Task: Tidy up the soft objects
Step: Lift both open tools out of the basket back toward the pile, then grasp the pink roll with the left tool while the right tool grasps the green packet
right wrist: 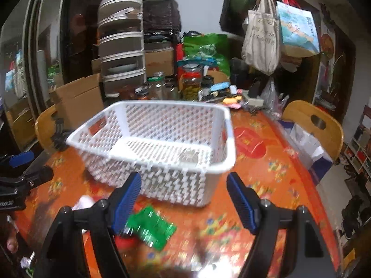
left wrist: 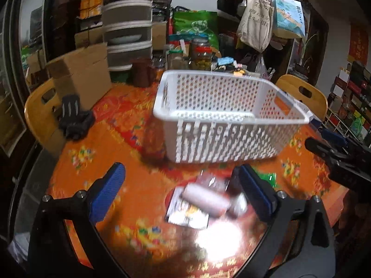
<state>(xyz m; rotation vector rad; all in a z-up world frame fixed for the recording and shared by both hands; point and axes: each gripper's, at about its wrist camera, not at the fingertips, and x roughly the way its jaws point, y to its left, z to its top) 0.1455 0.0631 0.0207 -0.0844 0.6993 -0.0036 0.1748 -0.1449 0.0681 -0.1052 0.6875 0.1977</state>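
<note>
A white perforated plastic basket (left wrist: 222,115) stands on the orange flowered tablecloth (left wrist: 116,143); it also shows in the right wrist view (right wrist: 162,143). My left gripper (left wrist: 183,185) is open above a white roll in a clear packet (left wrist: 204,199). A dark glove or cloth (left wrist: 74,118) lies at the table's left. My right gripper (right wrist: 184,197) is open in front of the basket, with a green packet (right wrist: 150,227) below its left finger. The right gripper also shows at the right edge of the left wrist view (left wrist: 336,153).
A cardboard box (left wrist: 81,78), glass jars (left wrist: 199,53) and stacked drawers (left wrist: 127,23) crowd the far side. Wooden chair backs stand at left (left wrist: 39,115) and right (left wrist: 301,92). Tote bags (left wrist: 257,20) hang behind. Lamp glare (left wrist: 220,238) lies on the near tablecloth.
</note>
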